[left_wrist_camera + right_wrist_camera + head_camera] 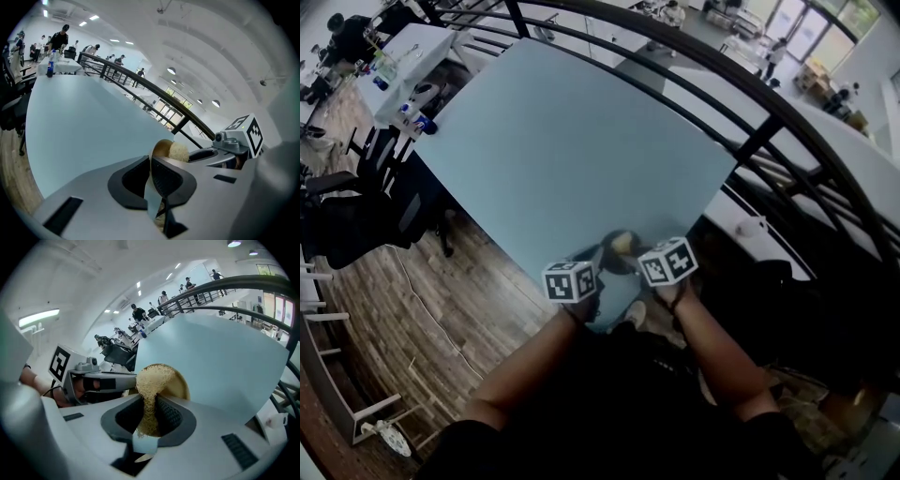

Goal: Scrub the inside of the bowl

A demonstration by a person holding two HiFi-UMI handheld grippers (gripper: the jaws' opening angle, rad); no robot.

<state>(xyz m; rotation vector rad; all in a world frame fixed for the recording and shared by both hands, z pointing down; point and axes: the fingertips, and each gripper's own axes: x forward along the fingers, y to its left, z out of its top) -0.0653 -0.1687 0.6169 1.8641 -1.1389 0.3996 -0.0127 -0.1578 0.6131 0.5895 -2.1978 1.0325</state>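
At the near edge of the pale blue worktop [572, 141], just ahead of the person's forearms, the two claws meet over a small tan bowl [622, 246]. The left claw [151, 176] is clamped on the bowl's thin wall: the rim runs edge-on between its dark ribbed pads, and the rest of the bowl [161, 147] stands up just beyond its tips, tilted with the hollow turned toward the other claw. The right claw [151, 416] is closed on a coarse straw-coloured scrub pad [152, 378], whose lower end is pinched between the pads while its bushy upper end spreads out past the tips and sits against the inside of the bowl [182, 383]. Seen from the head view, the bowl lies between the two marker cubes. Whether its base touches the worktop cannot be told.
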